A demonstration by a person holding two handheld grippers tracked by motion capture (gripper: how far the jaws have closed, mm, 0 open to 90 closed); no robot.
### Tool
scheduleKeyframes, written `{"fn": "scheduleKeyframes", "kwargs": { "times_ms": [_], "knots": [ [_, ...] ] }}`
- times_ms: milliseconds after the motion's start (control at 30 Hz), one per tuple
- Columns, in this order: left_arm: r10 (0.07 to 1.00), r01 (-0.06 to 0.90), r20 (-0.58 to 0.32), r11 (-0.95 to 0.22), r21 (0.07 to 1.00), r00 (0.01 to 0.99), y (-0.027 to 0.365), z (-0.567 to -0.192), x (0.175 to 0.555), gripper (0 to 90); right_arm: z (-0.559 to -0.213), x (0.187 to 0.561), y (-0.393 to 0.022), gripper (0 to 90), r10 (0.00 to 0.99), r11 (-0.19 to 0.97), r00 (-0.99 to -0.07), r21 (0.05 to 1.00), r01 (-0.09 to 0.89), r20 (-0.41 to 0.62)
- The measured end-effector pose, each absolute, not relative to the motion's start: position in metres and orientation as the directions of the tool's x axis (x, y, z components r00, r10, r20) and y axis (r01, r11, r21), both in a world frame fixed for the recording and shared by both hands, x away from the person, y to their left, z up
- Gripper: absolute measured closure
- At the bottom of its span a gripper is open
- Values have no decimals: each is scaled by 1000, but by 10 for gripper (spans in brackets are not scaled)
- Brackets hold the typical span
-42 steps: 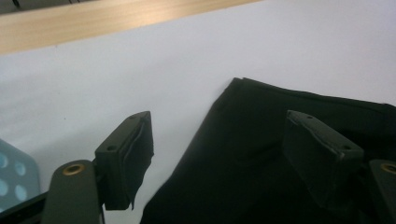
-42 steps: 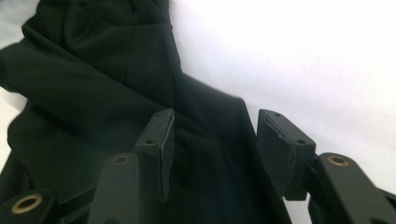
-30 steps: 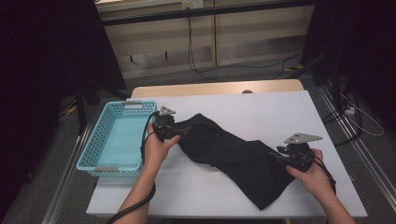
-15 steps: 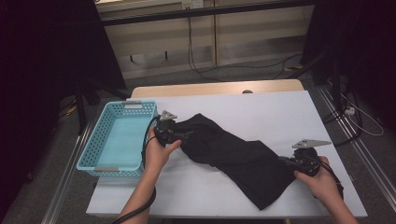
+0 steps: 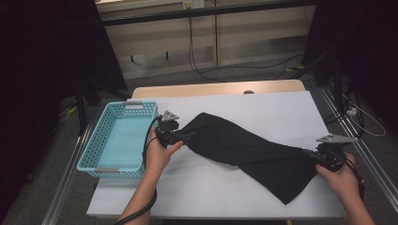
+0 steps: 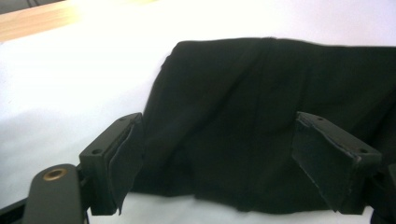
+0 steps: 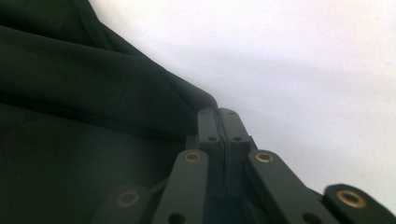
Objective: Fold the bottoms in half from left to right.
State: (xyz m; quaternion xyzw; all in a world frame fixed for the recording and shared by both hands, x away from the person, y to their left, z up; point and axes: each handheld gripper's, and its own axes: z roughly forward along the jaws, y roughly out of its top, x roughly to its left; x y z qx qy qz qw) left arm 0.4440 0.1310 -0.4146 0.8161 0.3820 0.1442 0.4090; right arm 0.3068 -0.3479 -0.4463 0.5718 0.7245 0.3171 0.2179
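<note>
**Right gripper drawn out toward the right edge, cloth pulled long**

Since the earlier frames the right gripper [image 5: 313, 155] has travelled outward along the surface [image 5: 263, 105], away from the left, and its jaws have just been closing; the black cloth [image 5: 253, 152] now lies stretched longer between the two hands. Left hand has kept its place.

Left to right, high view:
- Light blue basket [image 5: 94, 145], perforated walls, sits at the left edge of the white surface, just beside the left hand.
- Left gripper [image 5: 185, 137] at the cloth's upper left end, jaws pointing right. In the left gripper view the jaws stand wide apart, one either side of the cloth's end. The left pad [image 6: 126, 156] seems to lie against the cloth's edge; the right pad shows a gap. Released, not grasping.
- Black cloth runs on a slant from the middle of the surface down to the right, lying flat, broadening to a loose corner near the front edge.
- Right gripper at the cloth's right edge, near the right side of the surface. In the right gripper view its jaws are clenched together at the fold of the cloth's edge; whether fabric is actually pinched between the tips cannot be told.
</note>
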Motion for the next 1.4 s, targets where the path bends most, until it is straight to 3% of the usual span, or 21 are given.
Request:
{"fn": "scheduleKeyframes", "kwargs": {
  "times_ms": [100,300,433,467,600,833,1000,1167,1267,1400],
  "knots": [
    [746,512,-81,-370,775,661,132,-415,445,178,-445,307,-343,833,969,144,-243,720,679,36],
    [749,519,-77,-377,767,658,133,-417,446,166,-438,300,-316,537,950,171,-308,751,638,45],
    [754,522,-69,-383,762,653,136,-418,448,158,-433,297,-296,454,933,186,-355,770,611,57],
    [758,531,-80,-373,761,648,138,-418,448,157,-431,293,-279,438,912,209,-404,777,595,65],
    [769,535,-82,-360,764,634,141,-417,448,158,-432,287,-252,474,870,276,-491,772,572,52],
    [794,534,-57,-353,768,606,144,-418,451,177,-440,282,-222,685,802,353,-595,758,548,56],
    [799,544,-62,-348,763,598,145,-420,452,181,-444,280,-207,685,751,431,-660,736,522,29],
    [797,545,-70,-343,765,599,143,-420,452,179,-454,279,-197,691,735,493,-678,707,507,-25],
    [797,542,-72,-339,769,600,144,-419,452,179,-453,282,-200,844,741,501,-671,695,515,-37],
    [797,543,-80,-331,771,599,146,-418,451,179,-452,283,-206,878,745,475,-667,693,543,11]
  ]
}}
